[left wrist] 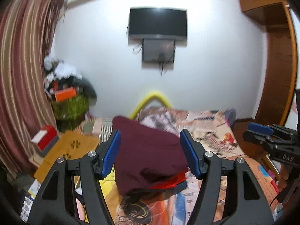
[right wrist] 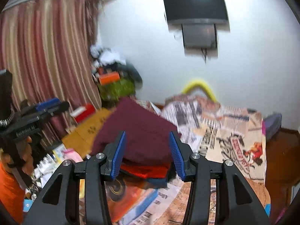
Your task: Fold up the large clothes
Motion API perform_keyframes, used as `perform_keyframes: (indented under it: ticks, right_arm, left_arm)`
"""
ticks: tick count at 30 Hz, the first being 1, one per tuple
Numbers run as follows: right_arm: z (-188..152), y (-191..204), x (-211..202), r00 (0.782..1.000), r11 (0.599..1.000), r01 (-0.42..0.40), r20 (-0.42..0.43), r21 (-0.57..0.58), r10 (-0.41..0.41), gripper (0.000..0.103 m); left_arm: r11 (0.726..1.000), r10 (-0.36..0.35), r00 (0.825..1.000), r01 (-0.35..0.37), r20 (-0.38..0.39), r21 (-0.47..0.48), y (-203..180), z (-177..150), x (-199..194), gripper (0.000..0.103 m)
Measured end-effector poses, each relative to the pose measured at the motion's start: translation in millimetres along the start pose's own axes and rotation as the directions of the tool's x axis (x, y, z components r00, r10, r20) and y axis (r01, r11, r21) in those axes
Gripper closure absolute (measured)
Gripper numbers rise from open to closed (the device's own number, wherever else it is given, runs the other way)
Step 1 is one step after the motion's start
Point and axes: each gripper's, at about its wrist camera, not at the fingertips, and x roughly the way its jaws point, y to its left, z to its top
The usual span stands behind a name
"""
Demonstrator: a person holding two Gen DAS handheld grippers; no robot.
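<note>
A folded maroon garment [left wrist: 148,150] lies on top of a stack on the bed, over a red piece [left wrist: 170,182] and a blue piece [left wrist: 181,186]. My left gripper [left wrist: 151,150] is open and empty, held just in front of the stack. The stack also shows in the right wrist view, maroon [right wrist: 136,129] over red [right wrist: 146,170]. My right gripper [right wrist: 147,154] is open and empty, close to the stack's near edge. The right gripper also shows at the right edge of the left wrist view [left wrist: 262,131], and the left gripper at the left of the right wrist view [right wrist: 46,103].
The bed is covered with a newspaper-print sheet [left wrist: 210,131] [right wrist: 225,131]. A mustard cloth [left wrist: 73,146] and a red-and-white box [left wrist: 45,136] lie to the left. A cluttered green stand [left wrist: 69,101] is by the striped curtain [left wrist: 22,75]. A wooden wardrobe [left wrist: 277,65] stands right. A TV [left wrist: 158,23] hangs on the wall.
</note>
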Motion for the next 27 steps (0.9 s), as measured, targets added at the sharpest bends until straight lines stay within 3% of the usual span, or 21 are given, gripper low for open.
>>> perform_keyframes:
  ticks: [6, 11, 15, 18, 21, 27]
  right_arm:
    - [-18.3, 31.6, -64.1, 0.985, 0.998, -0.038, 0.167, -0.049, 0.045, 0.056]
    - [-37.4, 39.6, -91.4, 0.967, 0.999, -0.026, 0.252, -0.047, 0.037, 0.032]
    - [-46.8, 42.3, -99.6, 0.958, 0.999, 0.032, 0.286, -0.044, -0.018, 0.012]
    - [-48.6, 41.5, -99.3, 0.956, 0.998, 0.056, 0.290, -0.037, -0.043, 0.002]
    - [-51.4, 39.8, -101.2, 0.953, 0.996, 0.082, 0.294, -0.020, -0.073, 0.002]
    - [-58.9, 38.5, -105.9, 0.954, 0.997, 0.076, 0.292, 0.006, -0.074, 0.000]
  left_arm:
    - [1.000, -0.006, 0.992, 0.005, 0.123, 0.009, -24.4, -22.6, -75.4, 0.038]
    - [1.000, 0.024, 0.981, -0.023, 0.195, -0.006, -38.0, -46.7, -110.7, 0.033]
    - [0.998, 0.067, 0.970, -0.067, 0.235, -0.009, -50.0, -64.6, -127.3, 0.028]
    - [0.993, 0.118, 0.958, -0.115, 0.263, -0.025, -56.4, -74.6, -136.3, 0.010]
    - [0.989, 0.150, 0.948, -0.145, 0.281, -0.040, -59.7, -81.2, -141.8, 0.003]
    - [0.988, 0.151, 0.951, -0.136, 0.271, -0.073, -58.9, -84.5, -141.6, 0.002]
